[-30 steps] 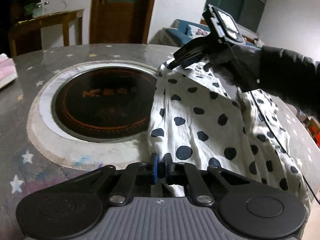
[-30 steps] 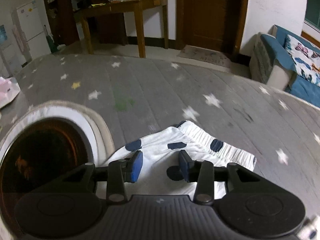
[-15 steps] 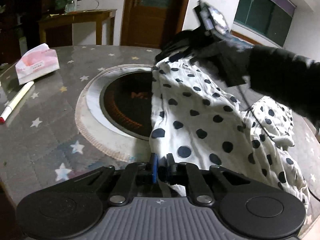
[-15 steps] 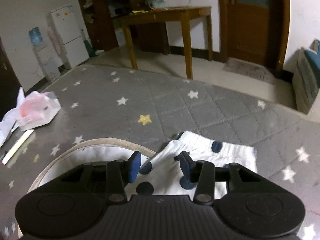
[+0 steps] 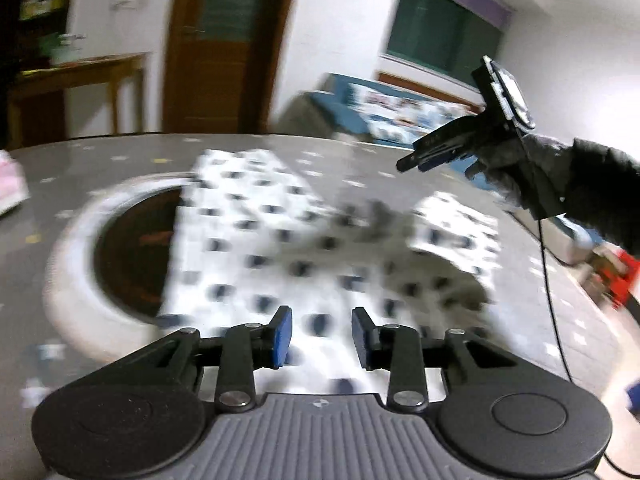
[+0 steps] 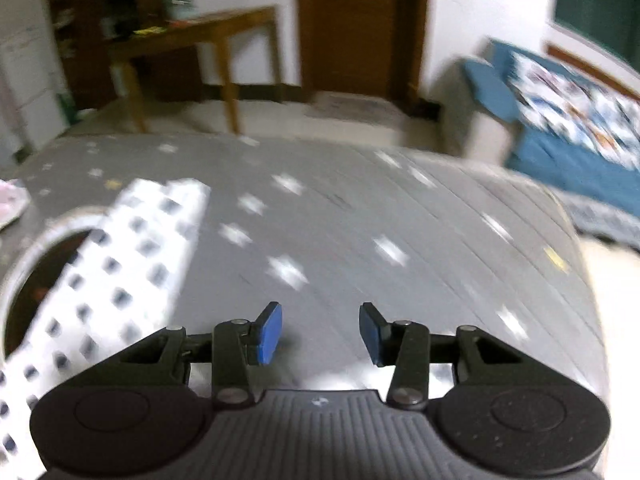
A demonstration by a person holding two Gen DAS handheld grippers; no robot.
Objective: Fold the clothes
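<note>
While the left gripper [image 5: 321,335] hangs spread over the dotted garment [image 5: 280,248], only the right wrist view shows the right gripper [image 6: 320,333] spread, empty.

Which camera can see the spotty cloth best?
The left wrist camera. There the spotty cloth spreads across the middle of the picture, lying on the grey star table, though blurred. The right wrist camera catches only a strip of it at the left edge, also blurred.
</note>
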